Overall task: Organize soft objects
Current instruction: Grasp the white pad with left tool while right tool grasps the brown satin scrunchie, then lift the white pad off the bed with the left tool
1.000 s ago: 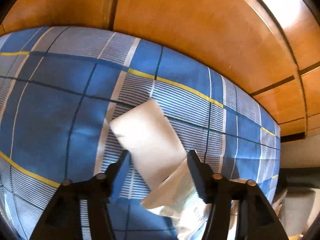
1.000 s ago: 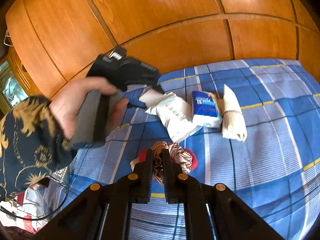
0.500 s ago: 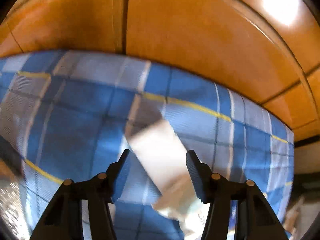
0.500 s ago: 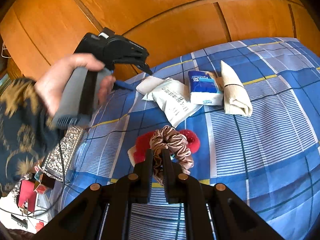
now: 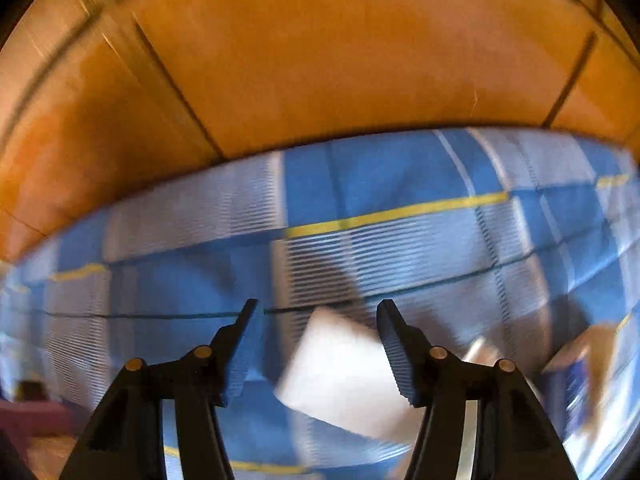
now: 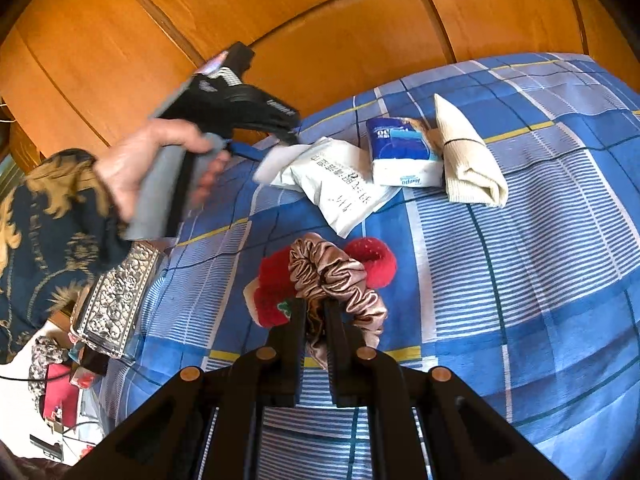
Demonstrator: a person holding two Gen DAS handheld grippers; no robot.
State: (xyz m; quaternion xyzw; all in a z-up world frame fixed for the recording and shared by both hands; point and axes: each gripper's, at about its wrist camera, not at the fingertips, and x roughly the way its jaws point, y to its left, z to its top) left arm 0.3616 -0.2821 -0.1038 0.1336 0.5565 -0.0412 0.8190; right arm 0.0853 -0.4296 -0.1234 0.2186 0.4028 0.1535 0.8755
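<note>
The right claw (image 6: 316, 312) is clamped together on a pink satin scrunchie (image 6: 340, 280), whose folds bunch up between and above the two fingers. Just behind the scrunchie, touching it, lies a red plush item (image 6: 276, 284) that shows on both sides of it, at 10 and 1 o'clock from the claw tips. Farther out at 12 o'clock a white packet with printed characters (image 6: 344, 188) lies on the blue checked bed sheet (image 6: 520, 280). At its 2 o'clock side sits a blue-and-white tissue pack (image 6: 404, 152), and beside that a folded cream cloth (image 6: 468, 156).

The left claw (image 5: 318, 344) stands apart and its jaws are opening. A white rectangular pad (image 5: 340, 376) lies between the fingers, close to the right one; motion blur hides whether they touch. In the right wrist view this claw (image 6: 288, 136), gripped by a hand (image 6: 160, 160) in a patterned sleeve (image 6: 48, 220), points down at that pad (image 6: 276, 160) at the packet's 10 o'clock end. Wooden panels (image 6: 320, 40) rise behind the bed.
</note>
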